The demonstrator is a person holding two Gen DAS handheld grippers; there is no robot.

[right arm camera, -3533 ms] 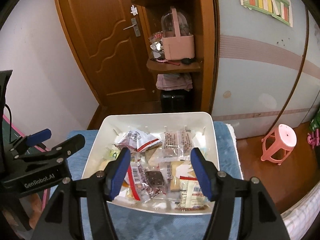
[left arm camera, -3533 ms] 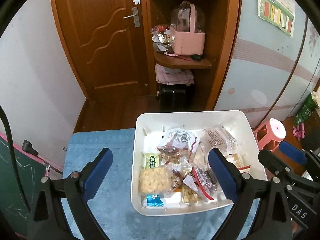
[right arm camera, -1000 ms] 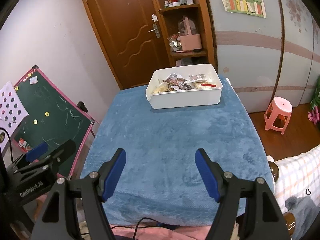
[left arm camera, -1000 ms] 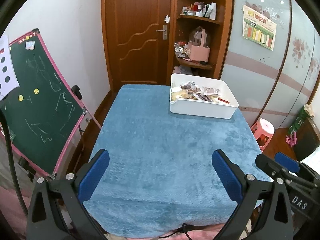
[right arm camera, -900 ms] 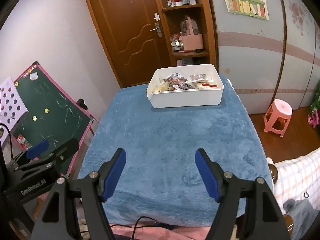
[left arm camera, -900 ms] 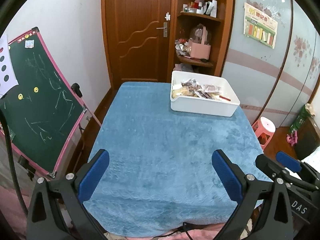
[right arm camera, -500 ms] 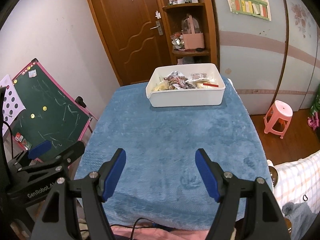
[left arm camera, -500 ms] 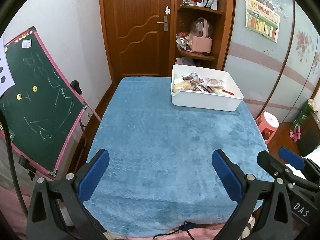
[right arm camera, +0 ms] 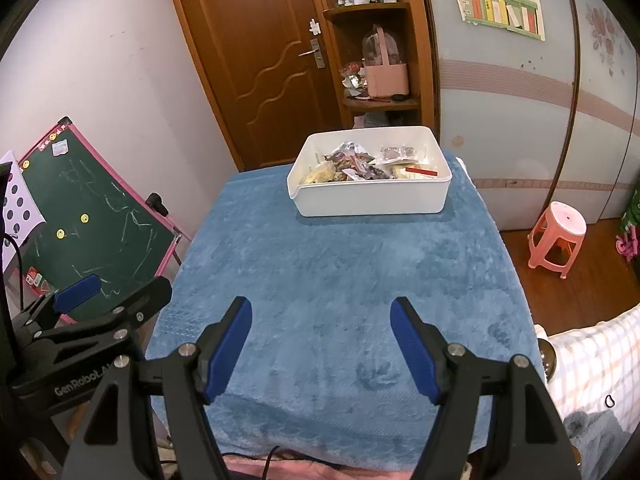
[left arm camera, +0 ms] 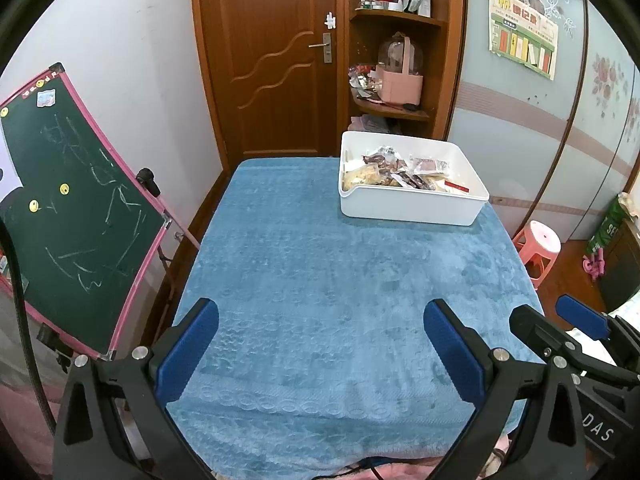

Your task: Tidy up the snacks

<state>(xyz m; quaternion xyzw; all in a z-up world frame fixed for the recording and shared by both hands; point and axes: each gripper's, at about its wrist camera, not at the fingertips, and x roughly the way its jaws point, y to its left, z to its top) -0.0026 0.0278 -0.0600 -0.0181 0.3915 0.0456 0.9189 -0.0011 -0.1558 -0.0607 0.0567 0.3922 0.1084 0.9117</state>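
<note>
Blue plush cloth (left arm camera: 320,272) covers the table, and the white bin (left arm camera: 412,210) full of snack packets (left arm camera: 396,174) sits at its far right end. Left gripper (left arm camera: 320,340) and right gripper (right arm camera: 320,344) both gape wide near the front edge, holding nothing.

Each hand-held gripper was a black plastic frame with two angled fingers faced in blue pads, fastened with silver screws. The left hand-held gripper (left arm camera: 320,344) had a black cable beside it. The right hand-held gripper (right arm camera: 320,344) looked the same. White lettering marked their sides: "GenRobot.AI" on the left, "DAS" on the right.
</note>
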